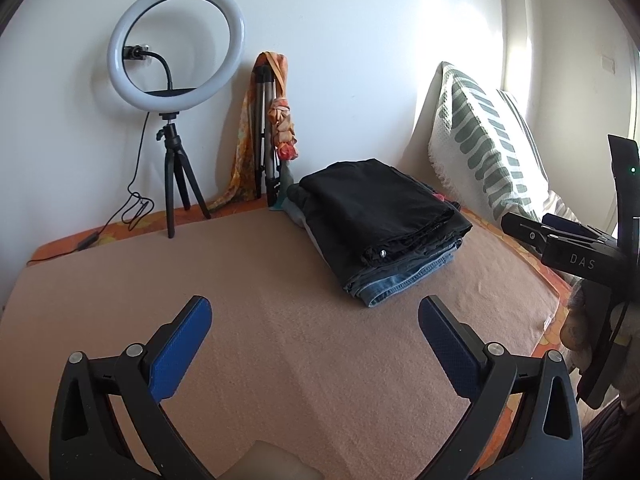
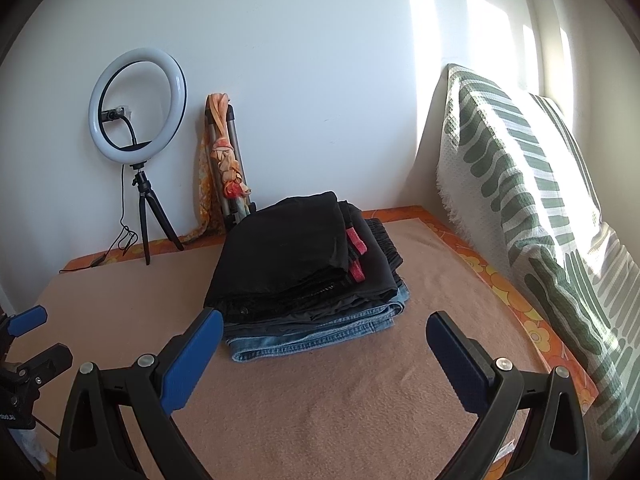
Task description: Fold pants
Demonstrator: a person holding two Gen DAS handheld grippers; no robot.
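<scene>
A stack of folded pants point(image 1: 384, 228) point(image 2: 304, 276) lies on a tan blanket point(image 1: 280, 340) point(image 2: 340, 400), black pairs on top and blue jeans at the bottom. In the left wrist view my left gripper point(image 1: 316, 312) hovers open over bare blanket, nearer than the stack and to its left. My right gripper point(image 2: 325, 328) is open too, held just in front of the jeans' near edge, holding nothing. The right gripper's black body point(image 1: 576, 248) shows at the right edge of the left wrist view, and the left gripper's blue fingertip point(image 2: 28, 320) shows at the left edge of the right wrist view.
A ring light on a small tripod point(image 1: 176, 64) point(image 2: 138, 104) stands at the back left with its cable trailing. A folded tripod draped with an orange scarf point(image 1: 272, 128) point(image 2: 226, 160) leans on the white wall. Green-patterned pillows point(image 1: 480, 144) point(image 2: 532, 208) line the right side.
</scene>
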